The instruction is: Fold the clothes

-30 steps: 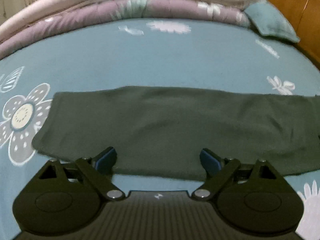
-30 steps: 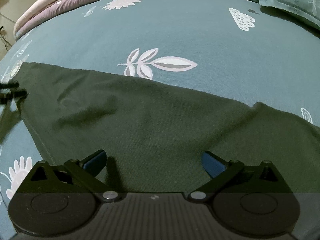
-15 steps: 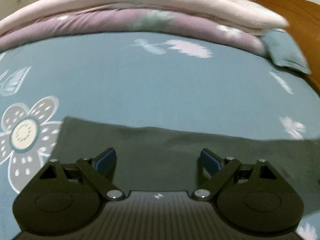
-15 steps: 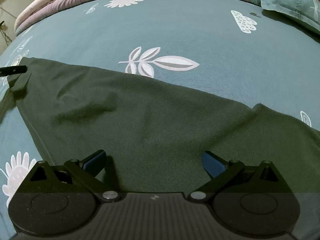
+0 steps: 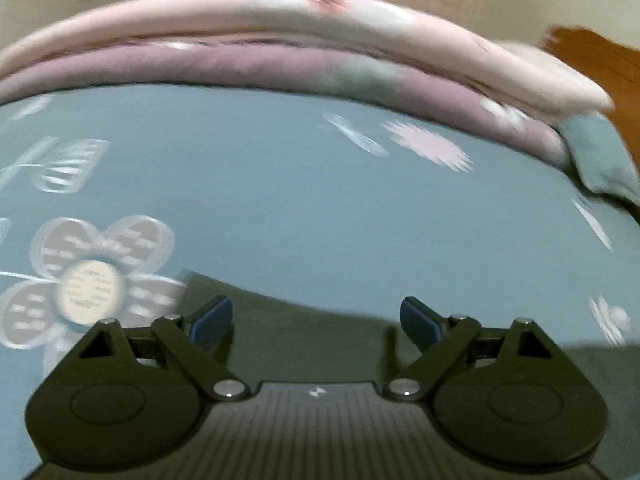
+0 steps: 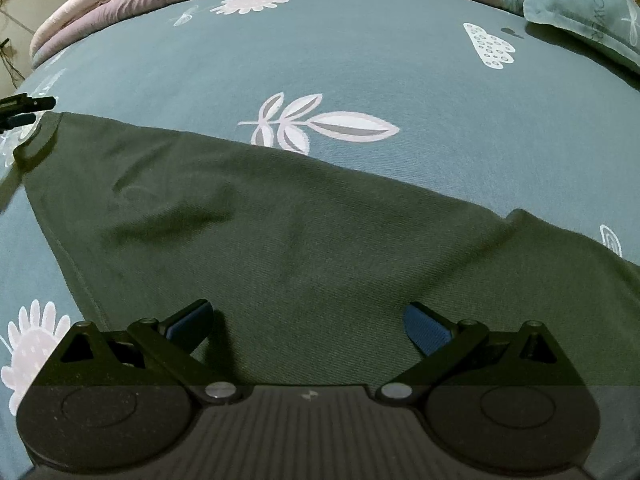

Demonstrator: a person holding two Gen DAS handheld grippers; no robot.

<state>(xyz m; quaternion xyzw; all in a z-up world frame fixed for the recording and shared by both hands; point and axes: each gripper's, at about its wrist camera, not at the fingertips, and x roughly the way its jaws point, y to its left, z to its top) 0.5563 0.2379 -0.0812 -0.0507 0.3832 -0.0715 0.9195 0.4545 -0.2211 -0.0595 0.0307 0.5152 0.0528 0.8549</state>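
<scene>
on the bedsheet [image 6: 360,60] lies a dark garment [image 6: 280,248] (blurred, seemingly flat), both grippers [image 5: 316,316] [image 6: 308,320] spread, empty.

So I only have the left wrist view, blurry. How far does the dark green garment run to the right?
Observer: Well past your frame. In the right wrist view the dark green garment lies flat across the blue patterned bedsheet.
Operator: Right hand-held gripper holding it?
Observer: No. The right hand-held gripper is open over the cloth, nothing pinched.
Operator: Where's my gripper from there?
Observer: The left hand-held gripper shows at the garment's far-left corner.
</scene>
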